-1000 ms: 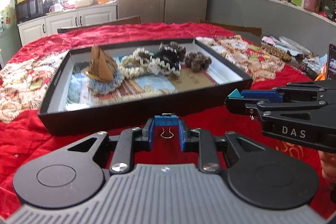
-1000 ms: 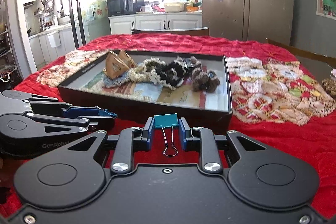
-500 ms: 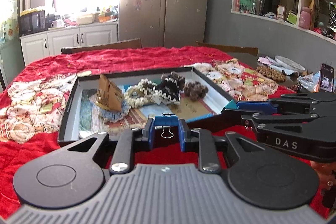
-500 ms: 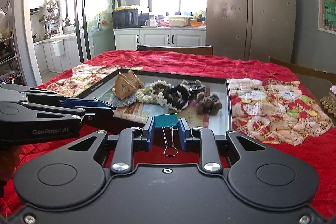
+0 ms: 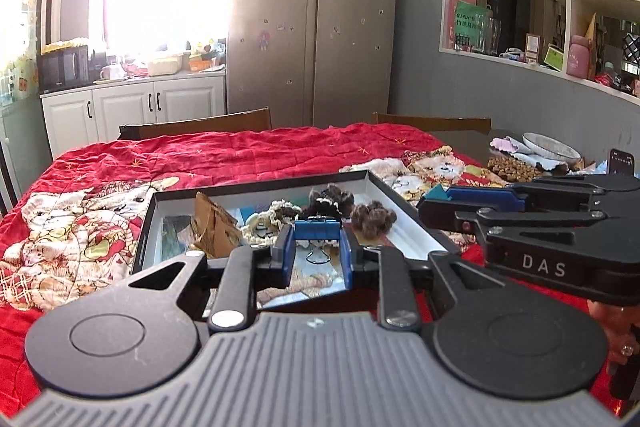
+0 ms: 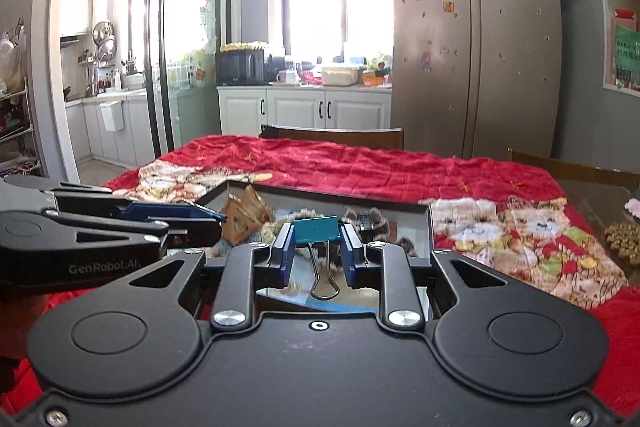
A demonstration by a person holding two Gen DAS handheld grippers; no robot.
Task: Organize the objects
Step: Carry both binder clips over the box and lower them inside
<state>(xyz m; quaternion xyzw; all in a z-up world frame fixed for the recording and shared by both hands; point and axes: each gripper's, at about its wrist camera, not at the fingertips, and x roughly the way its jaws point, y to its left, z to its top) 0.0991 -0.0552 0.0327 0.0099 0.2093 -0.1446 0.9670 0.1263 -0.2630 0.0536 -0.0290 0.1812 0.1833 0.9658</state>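
Note:
My left gripper is shut on a blue binder clip, held in the air above the near edge of a black tray. My right gripper is shut on a teal binder clip, also raised over the tray. The tray holds a brown paper boat, cream and black scrunchies and a brown fuzzy hair tie. Each gripper shows side-on in the other's view, the right one and the left one.
The table wears a red quilt with teddy-bear patches. A plate, a beaded mat and a phone lie at the far right. Wooden chairs stand behind the table; fridge and cabinets beyond.
Both grippers have risen and tilted up with their clips; the tray sits lower and smaller in both views and more of the room shows.

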